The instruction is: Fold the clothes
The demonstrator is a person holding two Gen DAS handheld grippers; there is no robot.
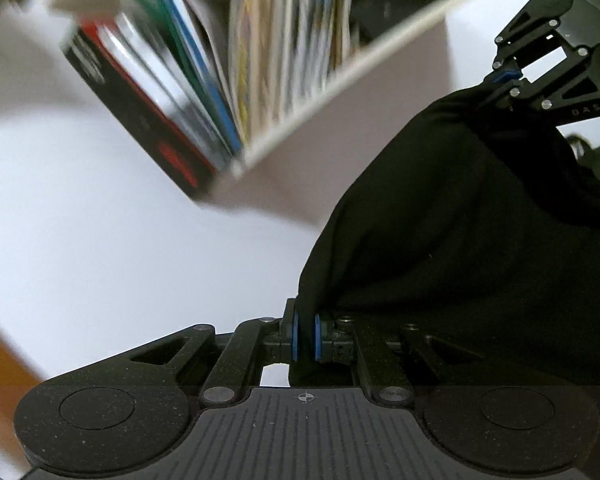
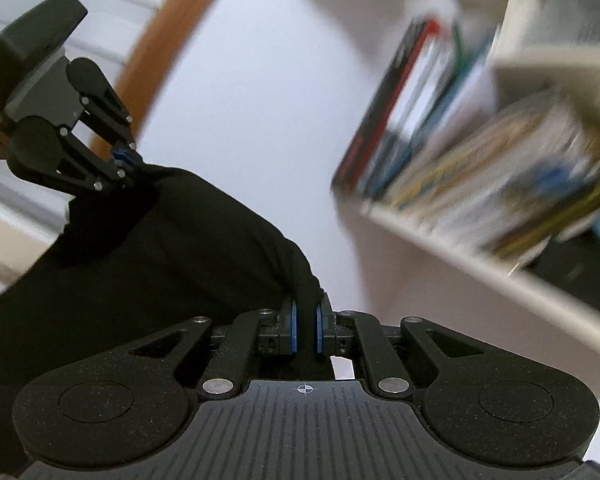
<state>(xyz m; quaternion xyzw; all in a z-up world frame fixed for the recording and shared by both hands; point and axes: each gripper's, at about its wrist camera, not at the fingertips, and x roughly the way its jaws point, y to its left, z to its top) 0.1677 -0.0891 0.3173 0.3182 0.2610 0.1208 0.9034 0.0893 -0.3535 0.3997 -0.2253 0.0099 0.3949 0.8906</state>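
Left wrist view: the left hand-held gripper (image 1: pixel 306 334) pinches black cloth (image 1: pixel 440 220) tight; the right hand-held gripper (image 1: pixel 506 80) clamps its other end.

A cream-white, box-shaped shelf unit (image 1: pixel 332 92) is seen tilted and blurred against a plain white wall (image 1: pixel 80 240). On its board a row of upright books (image 1: pixel 204 80) is carried: a thick black volume with a red stripe (image 1: pixel 140 120) stands at the left end, followed by thin green, blue and yellow-patterned spines. A dark box (image 2: pixel 576 276) is glimpsed at the right end of the row.
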